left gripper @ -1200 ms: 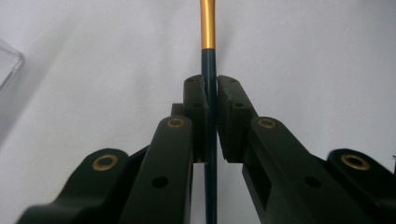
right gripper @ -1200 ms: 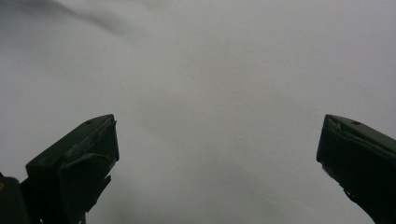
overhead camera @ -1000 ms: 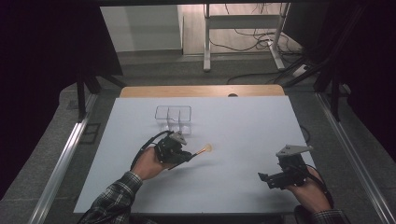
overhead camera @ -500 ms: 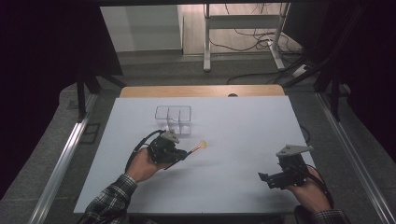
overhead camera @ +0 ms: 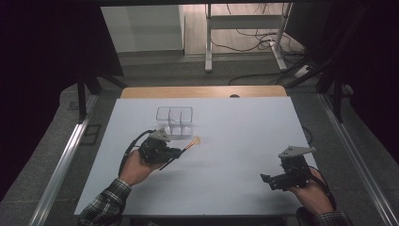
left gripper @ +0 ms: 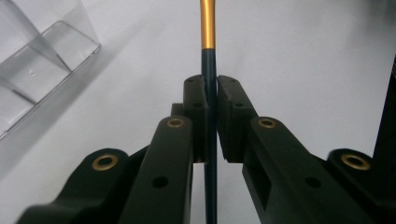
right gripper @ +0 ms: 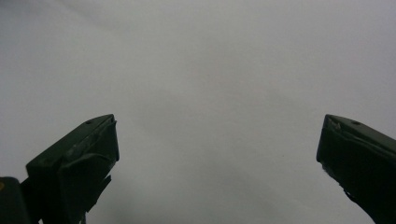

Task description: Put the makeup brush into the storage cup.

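Observation:
A thin brush (overhead camera: 188,146) with a dark handle, a gold ferrule and a pale round tip is held level above the white table (overhead camera: 235,127). My left gripper (overhead camera: 175,153) is shut on its handle, just in front of a clear divided box (overhead camera: 175,120). In the left gripper view the jaws (left gripper: 210,88) pinch the dark handle, the gold part of the brush (left gripper: 208,28) runs straight ahead, and the clear box (left gripper: 42,60) lies at the upper left. My right gripper (overhead camera: 268,181) stands open near the front right of the table. In the right gripper view its jaws (right gripper: 217,135) are wide apart with nothing between them.
A wooden strip (overhead camera: 202,92) borders the table's far edge. Metal rails (overhead camera: 61,160) run along both sides, and cables and a stand's legs (overhead camera: 244,33) lie on the floor behind. The person's left plaid sleeve (overhead camera: 106,205) comes in at the bottom.
My left gripper has carried the brush to the left and farther away, closer to the clear box. The right gripper has stayed in place.

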